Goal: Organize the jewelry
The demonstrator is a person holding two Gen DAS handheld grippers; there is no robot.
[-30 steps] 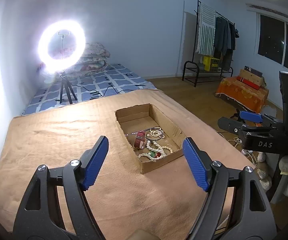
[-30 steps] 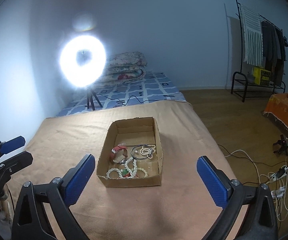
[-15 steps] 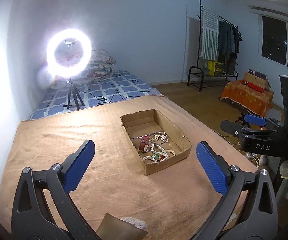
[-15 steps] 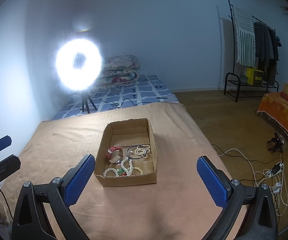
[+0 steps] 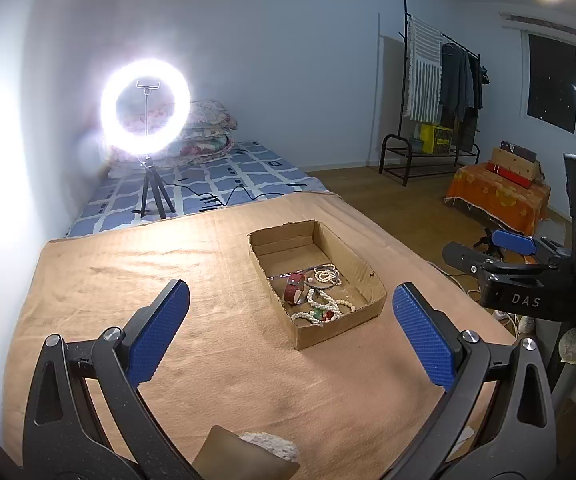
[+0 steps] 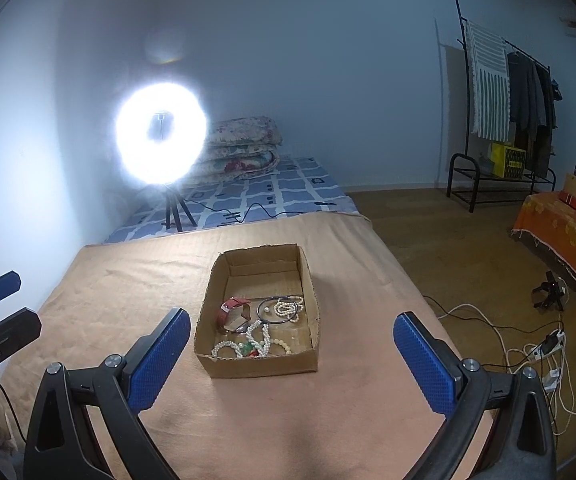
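Near the middle of both wrist views, a shallow open cardboard box [image 5: 315, 280] sits on a tan blanket [image 5: 136, 272] spread over the bed. Inside its nearer half lies a tangle of jewelry: a red-strapped watch [image 5: 294, 287] standing on edge toward the left, a dark bangle [image 6: 280, 309] with a small coil of white pearls [image 6: 286, 307] resting inside it, and a longer white bead necklace [image 5: 320, 306] with green and red pieces at the near wall. The far half of the box shows bare cardboard. Across the lower part of the left wrist view, the left gripper [image 5: 288, 330] has its blue-padded jaws spread wide, having just been opening, with nothing between them; the box lies ahead of the gap, toward the right pad. The right gripper [image 6: 291, 354] likewise stands wide apart and empty, the box ahead between its pads, nearer the left one. At the right edge of the left view the right gripper appears from the side, well apart from the box. A glowing ring light [image 5: 145, 106] on a tripod stands in the upper left, before folded quilts [image 6: 242, 144], and a clothes rack [image 5: 444, 104] stands at upper right.
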